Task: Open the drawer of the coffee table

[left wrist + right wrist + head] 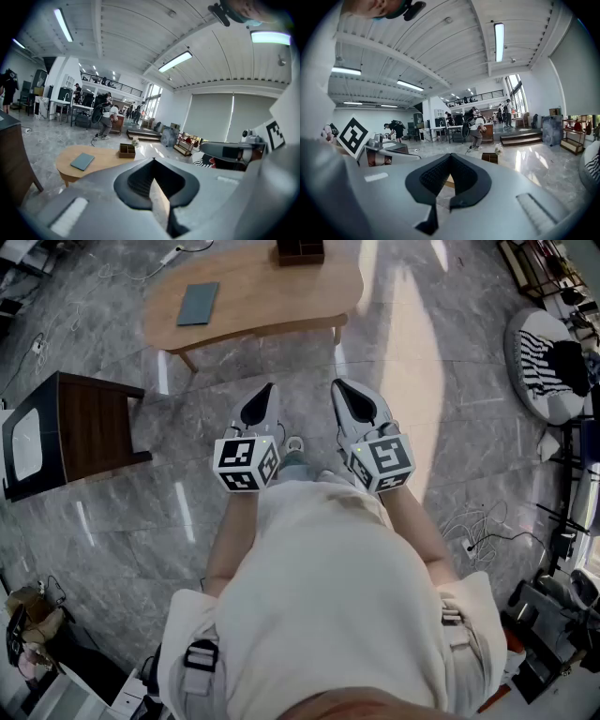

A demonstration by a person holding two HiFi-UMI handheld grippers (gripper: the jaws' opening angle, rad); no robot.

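Note:
A light wooden coffee table (253, 296) stands on the grey marble floor ahead of me. No drawer front shows on it from here. A grey-blue notebook (198, 303) and a dark divided box (300, 251) lie on its top. My left gripper (269, 390) and right gripper (337, 385) are held side by side at waist height, short of the table, both shut and empty. In the left gripper view the table (101, 159) lies beyond the closed left gripper (153, 161). The right gripper (450, 157) points toward the box (490, 157).
A dark brown side table (80, 427) with a white top stands at the left. A round black-and-white striped cushion (548, 362) lies at the right, with loose cables (478, 526) on the floor nearby. People stand at desks (105, 119) far behind the coffee table.

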